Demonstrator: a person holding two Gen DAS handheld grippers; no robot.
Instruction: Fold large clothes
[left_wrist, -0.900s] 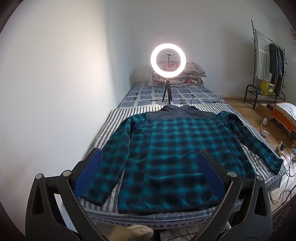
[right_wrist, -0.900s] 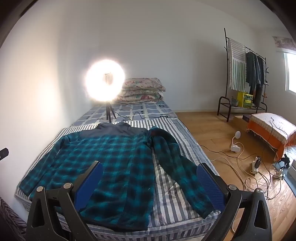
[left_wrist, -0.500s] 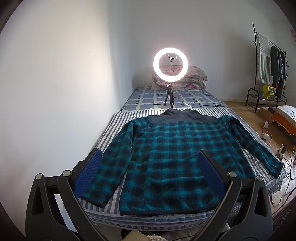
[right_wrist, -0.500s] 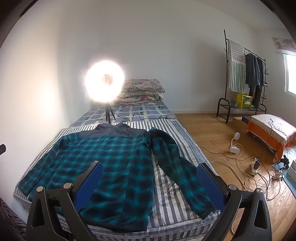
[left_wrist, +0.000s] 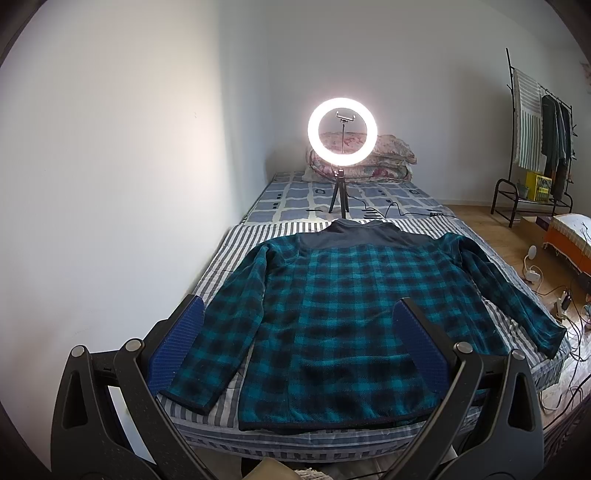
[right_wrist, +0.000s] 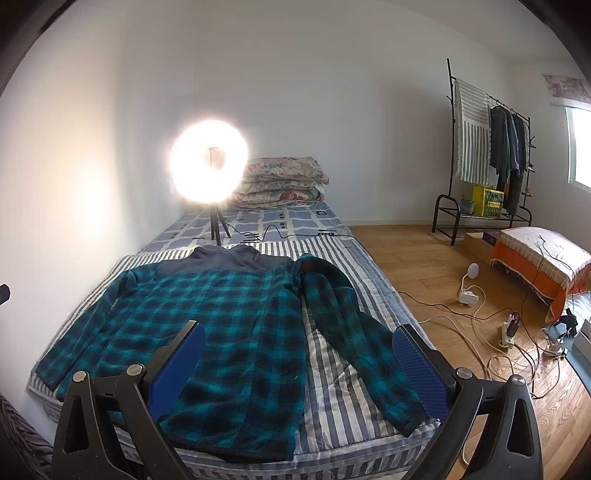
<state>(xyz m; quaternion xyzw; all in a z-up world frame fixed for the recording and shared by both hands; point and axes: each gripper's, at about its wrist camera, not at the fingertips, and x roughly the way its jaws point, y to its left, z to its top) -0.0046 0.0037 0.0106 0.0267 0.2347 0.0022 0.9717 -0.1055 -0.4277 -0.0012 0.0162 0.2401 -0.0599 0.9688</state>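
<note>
On the striped bed (left_wrist: 229, 254), plaid jacket (left_wrist: 332, 317) spread flat, front hidden, both claws (left_wrist: 299, 343) (right_wrist: 299, 358) wide apart, empty

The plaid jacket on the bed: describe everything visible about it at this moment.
The plaid jacket is teal-and-black checked, fleece-like, with a plain dark grey yoke and collar. It lies flat and unfolded on the striped bed cover, collar toward the ring light, hem at the near edge, both sleeves angled outward. Neither open gripper touches it.

Both views from bed (left_wrist: 266, 236) foot, sharing jacket (left_wrist: 343, 306).
</note>
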